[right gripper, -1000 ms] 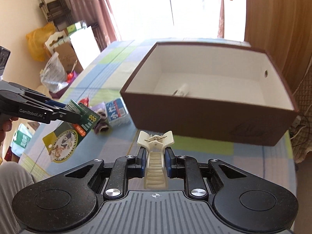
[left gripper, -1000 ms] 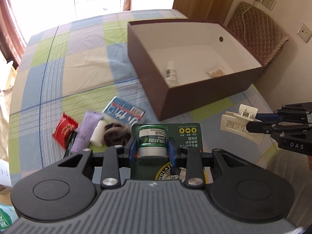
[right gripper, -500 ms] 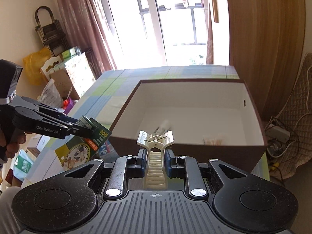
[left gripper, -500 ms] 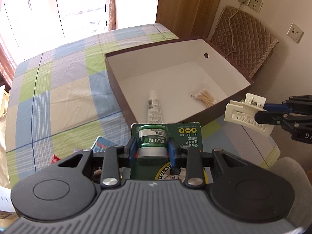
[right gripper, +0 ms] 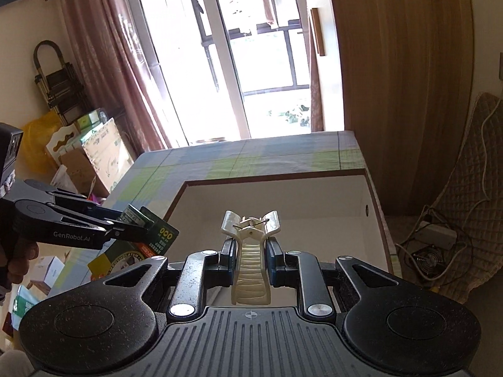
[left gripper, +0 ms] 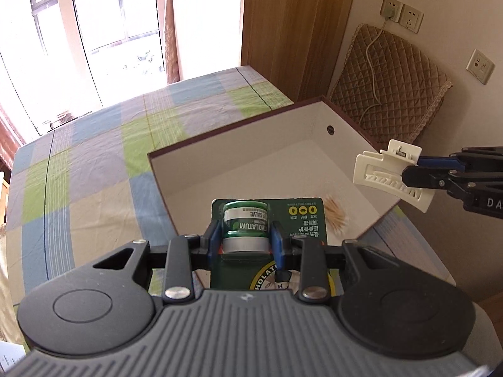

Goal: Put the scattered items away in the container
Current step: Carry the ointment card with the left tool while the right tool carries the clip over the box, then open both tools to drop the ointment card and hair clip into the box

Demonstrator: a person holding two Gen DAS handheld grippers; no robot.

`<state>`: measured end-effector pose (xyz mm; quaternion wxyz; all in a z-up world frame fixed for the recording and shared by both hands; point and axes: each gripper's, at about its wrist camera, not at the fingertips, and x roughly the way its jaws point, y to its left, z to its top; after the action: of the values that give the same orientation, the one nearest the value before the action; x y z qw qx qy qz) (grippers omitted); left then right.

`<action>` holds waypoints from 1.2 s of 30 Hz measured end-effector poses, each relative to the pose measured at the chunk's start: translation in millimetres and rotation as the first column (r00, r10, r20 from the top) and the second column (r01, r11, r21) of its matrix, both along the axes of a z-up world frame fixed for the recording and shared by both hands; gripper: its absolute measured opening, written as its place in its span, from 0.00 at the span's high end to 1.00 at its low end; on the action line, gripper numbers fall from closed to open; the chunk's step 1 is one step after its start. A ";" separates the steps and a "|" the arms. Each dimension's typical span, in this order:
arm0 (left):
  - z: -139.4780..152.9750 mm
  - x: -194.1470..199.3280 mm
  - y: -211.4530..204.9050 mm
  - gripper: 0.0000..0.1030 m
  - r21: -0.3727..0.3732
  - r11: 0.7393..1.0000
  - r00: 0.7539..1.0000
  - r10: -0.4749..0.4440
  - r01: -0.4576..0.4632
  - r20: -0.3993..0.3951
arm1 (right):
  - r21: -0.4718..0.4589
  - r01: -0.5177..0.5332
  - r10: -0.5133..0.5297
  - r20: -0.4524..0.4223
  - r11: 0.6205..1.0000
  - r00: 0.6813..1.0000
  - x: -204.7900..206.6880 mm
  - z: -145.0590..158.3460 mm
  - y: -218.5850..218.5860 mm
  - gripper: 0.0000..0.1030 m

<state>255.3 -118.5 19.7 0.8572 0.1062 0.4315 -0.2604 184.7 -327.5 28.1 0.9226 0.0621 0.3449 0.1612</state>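
My left gripper (left gripper: 245, 235) is shut on a green salve jar on its green card (left gripper: 248, 223), held above the near wall of the brown box (left gripper: 245, 147) with white inside. My right gripper (right gripper: 250, 253) is shut on a cream hair claw clip (right gripper: 250, 264), held over the box (right gripper: 283, 194). In the left wrist view the clip (left gripper: 389, 172) hangs above the box's right corner in the right gripper (left gripper: 411, 172). In the right wrist view the left gripper (right gripper: 125, 227) holds the green card (right gripper: 157, 235) at the box's left wall. A bundle of cotton swabs (left gripper: 334, 213) lies in the box.
The box stands on a checked blue, green and cream tablecloth (left gripper: 94, 157). A quilted brown chair (left gripper: 393, 75) and wall sockets (left gripper: 402, 17) lie beyond the box. Cardboard boxes and bags (right gripper: 91, 150) stand on the floor at the left, by a curtain and a bright window.
Both grippers have risen and moved forward over the box, each still holding its item. The scattered items on the cloth have dropped out of the left wrist view.
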 end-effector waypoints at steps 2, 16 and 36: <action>-1.6 11.5 -7.0 0.73 0.005 1.000 1.000 0.002 -0.002 0.000 | 0.008 0.019 -0.019 -0.012 1.000 1.000 14.1 -3.4 -6.4 0.79; -60.6 82.2 -56.5 0.73 0.080 0.996 0.993 0.041 -0.032 -0.113 | -0.029 0.068 -0.073 -0.200 0.997 0.977 96.8 -63.0 -31.7 0.79; -126.8 124.6 -96.5 0.41 0.084 0.987 0.981 0.145 -0.135 -0.127 | -0.132 0.034 -0.060 -0.198 0.991 0.978 152.7 -104.3 -32.7 0.39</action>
<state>379.9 -215.0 -107.1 0.8381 0.0898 0.5035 -0.1898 337.4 -360.1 -76.3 0.8886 0.0268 0.4445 0.1098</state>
